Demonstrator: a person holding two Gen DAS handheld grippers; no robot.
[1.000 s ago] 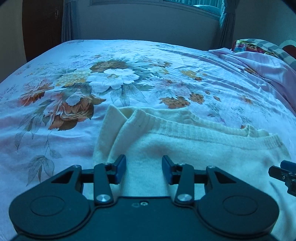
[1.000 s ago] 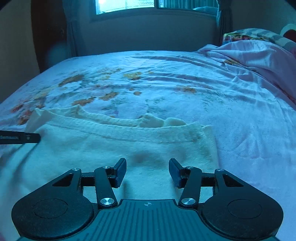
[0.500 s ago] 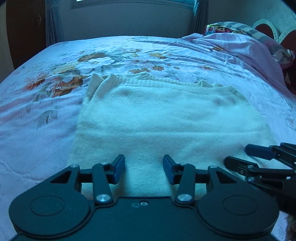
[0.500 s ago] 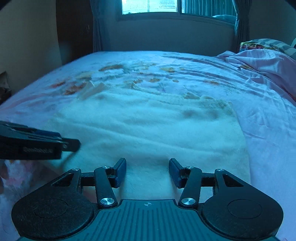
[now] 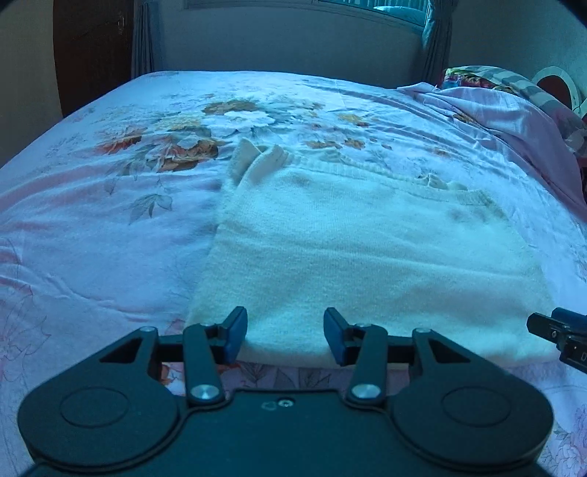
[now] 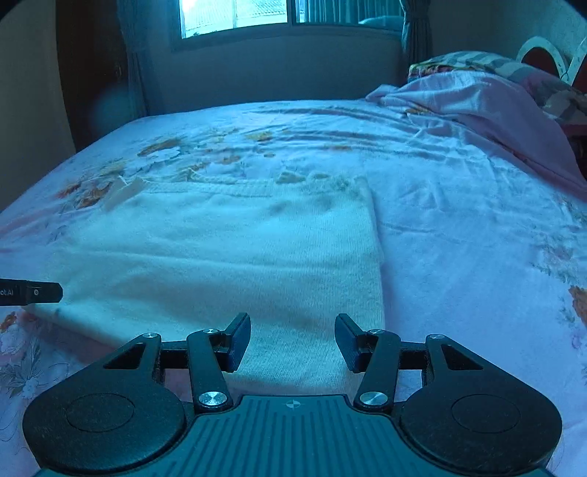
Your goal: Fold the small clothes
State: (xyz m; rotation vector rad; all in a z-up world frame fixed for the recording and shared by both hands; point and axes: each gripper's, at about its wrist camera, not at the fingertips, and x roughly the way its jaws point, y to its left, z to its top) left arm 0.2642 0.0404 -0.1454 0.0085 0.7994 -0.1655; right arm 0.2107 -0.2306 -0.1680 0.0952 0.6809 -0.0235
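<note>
A cream knitted sweater [image 5: 367, 249] lies folded flat on the floral bedsheet [image 5: 91, 220], its ribbed edge and a cuff at the far side. My left gripper [image 5: 285, 335] stands open over the sweater's near left edge, nothing between its blue pads. In the right wrist view the same sweater [image 6: 227, 257] fills the middle, and my right gripper [image 6: 292, 341] hovers open above its near right corner. The right gripper's tip [image 5: 557, 332] shows at the left view's right edge; the left gripper's finger [image 6: 33, 292] pokes in at the right view's left edge.
A pink blanket [image 6: 488, 110] is bunched at the far right beside patterned pillows [image 6: 473, 62]. A wall with a window [image 6: 234, 16] and curtains stands beyond the bed. A dark wardrobe [image 5: 91, 47] is at the far left.
Both grippers have drawn back from the sweater's far ribbed edge to its near edge. The whole folded sweater is now in view. Both stay open with nothing held.
</note>
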